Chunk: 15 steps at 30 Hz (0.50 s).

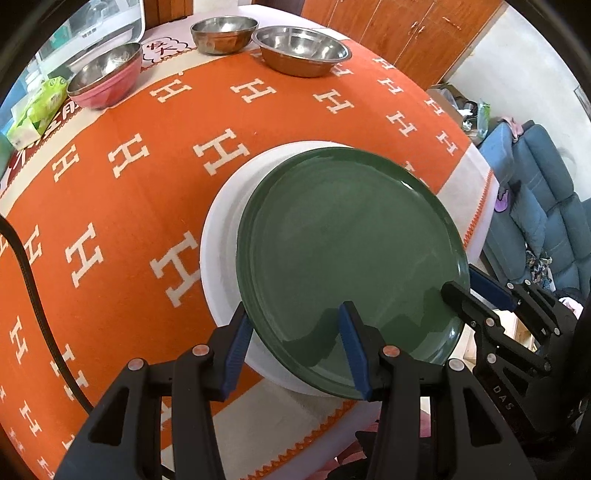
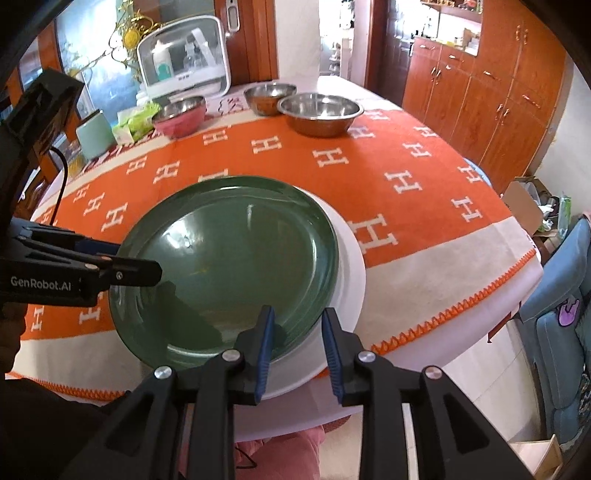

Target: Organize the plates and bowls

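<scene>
A dark green plate [image 1: 343,236] [image 2: 229,258] lies over a larger white plate [image 1: 221,240] [image 2: 351,266], shifted off-centre, near the table's front edge. My left gripper [image 1: 295,332] [image 2: 136,260] straddles the green plate's rim, one finger over the inside and one outside, and looks shut on it. My right gripper [image 2: 297,325] [image 1: 460,280] spans the opposite rim, its pads standing clear of it, open. At the far side sit a pink bowl [image 1: 105,77] [image 2: 181,114] and two steel bowls [image 1: 223,33] [image 1: 301,50], apart from each other.
An orange cloth with white H marks covers the table [image 2: 424,229]. A green tissue pack [image 2: 135,120], a mint container [image 2: 94,134] and a white appliance [image 2: 184,59] stand at the back left. A blue sofa [image 1: 535,206] and wooden cabinets [image 2: 480,92] are off to the right.
</scene>
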{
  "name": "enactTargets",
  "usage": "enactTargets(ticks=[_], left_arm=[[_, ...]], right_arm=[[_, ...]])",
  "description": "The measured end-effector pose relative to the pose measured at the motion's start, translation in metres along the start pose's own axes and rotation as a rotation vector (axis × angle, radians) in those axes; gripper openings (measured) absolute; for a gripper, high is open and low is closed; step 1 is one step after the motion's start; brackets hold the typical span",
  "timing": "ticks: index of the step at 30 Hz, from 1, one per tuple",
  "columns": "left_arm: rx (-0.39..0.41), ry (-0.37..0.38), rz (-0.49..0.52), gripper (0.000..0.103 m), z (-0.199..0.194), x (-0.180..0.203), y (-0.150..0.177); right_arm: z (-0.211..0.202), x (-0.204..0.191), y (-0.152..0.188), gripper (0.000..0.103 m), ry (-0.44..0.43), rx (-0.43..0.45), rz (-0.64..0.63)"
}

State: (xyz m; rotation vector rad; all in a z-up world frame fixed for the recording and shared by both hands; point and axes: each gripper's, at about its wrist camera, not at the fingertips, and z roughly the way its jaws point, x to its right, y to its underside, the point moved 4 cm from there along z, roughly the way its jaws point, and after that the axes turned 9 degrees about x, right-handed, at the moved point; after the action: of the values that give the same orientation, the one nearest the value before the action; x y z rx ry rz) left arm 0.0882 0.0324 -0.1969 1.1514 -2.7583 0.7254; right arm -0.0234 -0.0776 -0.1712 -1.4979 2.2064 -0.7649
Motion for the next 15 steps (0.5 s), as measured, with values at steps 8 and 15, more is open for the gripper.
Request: enactTargets(ticks=[8, 15], left_arm=[[-0.014, -0.049, -0.044, 0.046, 0.012, 0.0, -0.004], [-0.002, -0.051, -0.064, 0.046, 0.011, -0.003, -0.006]], right_arm=[[0.006, -0.004, 0.002, 0.029, -0.072, -0.023, -0.049], [0.006, -0.033, 0.0, 0.029, -0.155, -0.024, -0.163]])
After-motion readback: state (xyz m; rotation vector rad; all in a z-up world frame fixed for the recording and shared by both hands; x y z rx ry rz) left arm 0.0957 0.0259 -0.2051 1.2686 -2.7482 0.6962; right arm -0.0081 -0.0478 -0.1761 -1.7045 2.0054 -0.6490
